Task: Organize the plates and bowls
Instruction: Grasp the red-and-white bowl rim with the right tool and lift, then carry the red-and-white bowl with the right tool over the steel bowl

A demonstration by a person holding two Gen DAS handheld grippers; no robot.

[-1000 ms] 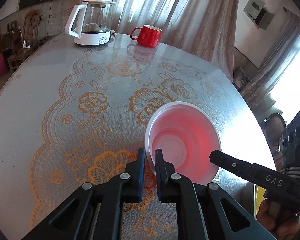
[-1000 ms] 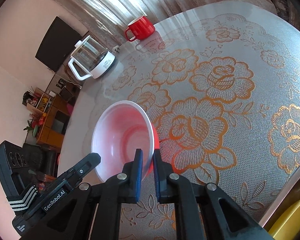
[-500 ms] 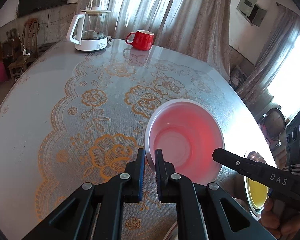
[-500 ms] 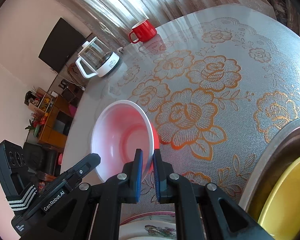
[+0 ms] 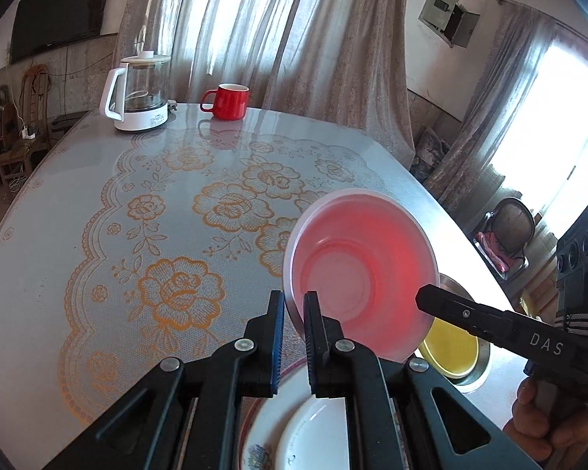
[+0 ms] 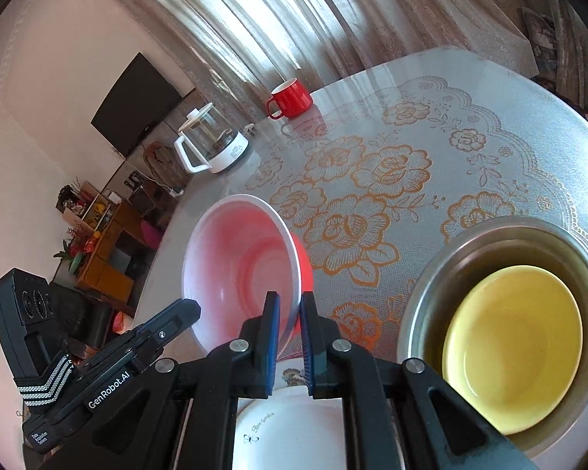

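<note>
Both grippers, left gripper (image 5: 293, 307) and right gripper (image 6: 290, 309), clamp opposite rims of the red-and-white plastic bowl (image 5: 358, 270); keep them level, lowering together into the yellow bowl (image 6: 511, 346) beside the right.

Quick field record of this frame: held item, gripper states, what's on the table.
held: red bowl, white inside, tilted, clear of the table
left gripper: shut on the bowl's rim
right gripper: shut on the opposite rim
below: white patterned plate
near: yellow bowl inside metal basin
far side: red mug, glass kettle
surface: floral table cover
</note>
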